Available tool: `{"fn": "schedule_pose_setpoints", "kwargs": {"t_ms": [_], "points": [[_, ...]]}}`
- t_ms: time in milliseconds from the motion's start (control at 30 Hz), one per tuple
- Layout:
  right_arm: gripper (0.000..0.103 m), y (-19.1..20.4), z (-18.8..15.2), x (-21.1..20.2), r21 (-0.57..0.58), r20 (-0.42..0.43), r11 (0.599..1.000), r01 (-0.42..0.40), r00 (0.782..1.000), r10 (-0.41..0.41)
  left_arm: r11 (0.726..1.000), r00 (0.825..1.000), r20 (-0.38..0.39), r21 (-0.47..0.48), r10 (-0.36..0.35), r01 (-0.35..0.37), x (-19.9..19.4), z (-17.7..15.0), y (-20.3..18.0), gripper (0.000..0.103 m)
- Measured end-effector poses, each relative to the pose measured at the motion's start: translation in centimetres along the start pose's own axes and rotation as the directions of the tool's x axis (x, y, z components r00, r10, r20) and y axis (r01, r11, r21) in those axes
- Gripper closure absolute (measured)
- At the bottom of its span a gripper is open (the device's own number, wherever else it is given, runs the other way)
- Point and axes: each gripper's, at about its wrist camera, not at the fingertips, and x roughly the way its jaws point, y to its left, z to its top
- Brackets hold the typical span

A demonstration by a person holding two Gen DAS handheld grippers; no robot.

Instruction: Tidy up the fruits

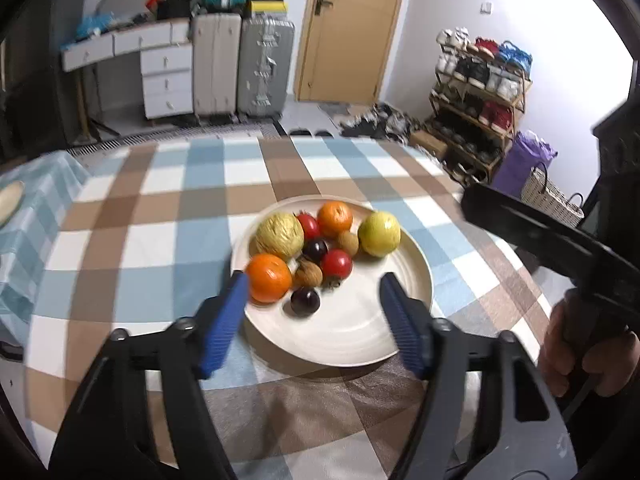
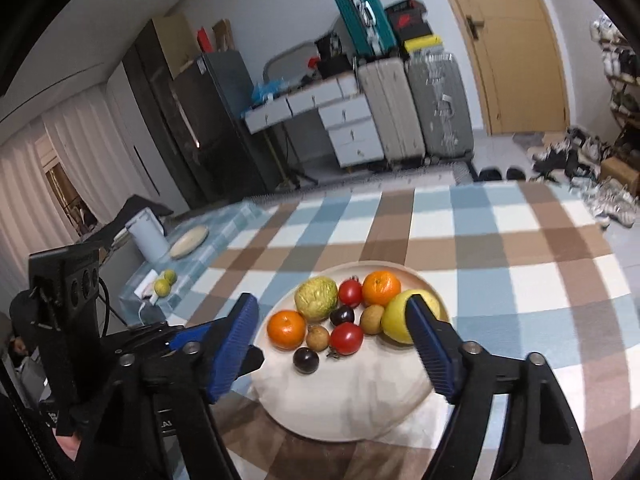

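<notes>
A cream plate (image 1: 360, 336) (image 2: 352, 408) on the checked tablecloth holds several fruits: two oranges (image 1: 269, 278) (image 2: 286, 329), a wrinkled yellow-green fruit (image 1: 279, 235) (image 2: 316, 295), a smooth yellow-green fruit (image 1: 379, 233) (image 2: 394, 320), two red tomatoes (image 1: 336, 264) (image 2: 346, 338), two dark plums (image 1: 305, 301) (image 2: 306, 360) and small brown fruits (image 1: 308, 274) (image 2: 318, 338). My left gripper (image 1: 314, 286) is open and empty over the plate's near edge. My right gripper (image 2: 332, 304) is open and empty above the plate. The right gripper's body shows at the right of the left wrist view (image 1: 560, 248).
A second cream plate (image 2: 189, 242), a white kettle (image 2: 147, 236) and two green fruits (image 2: 165, 282) lie on a side table to the left. Suitcases (image 2: 416, 108), drawers, a door and a shoe rack (image 1: 476, 100) stand beyond the table.
</notes>
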Motion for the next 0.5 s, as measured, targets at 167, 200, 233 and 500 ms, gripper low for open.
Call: {"fn": "schedule_pose_setpoints", "kwargs": {"t_ms": [167, 200, 233, 500], "points": [[0.008, 1.6, -0.1, -4.7, -0.045, 0.131, 0.999, 0.001, 0.991, 0.005, 0.998, 0.995, 0.086, 0.002, 0.055, -0.055, -3.9, 0.4, -0.8, 0.020], [0.005, 1.9, -0.1, -5.6, -0.055, 0.155, 0.998, 0.003, 0.988, 0.006, 0.998, 0.992, 0.104, 0.005, 0.065, -0.066, -4.8, 0.5, -1.0, 0.020], [0.004, 2.3, -0.1, -6.3, -0.066, 0.179, 0.998, 0.007, 0.984, 0.005, 0.997, 0.990, 0.119, 0.008, 0.074, -0.075, -5.4, 0.5, -1.2, 0.017], [0.000, 4.8, -1.0, -12.1, -0.142, 0.333, 0.988, 0.064, 0.943, -0.013, 0.985, 0.945, 0.282, 0.010, 0.165, -0.175, -11.9, 0.3, -3.0, 0.001]]}}
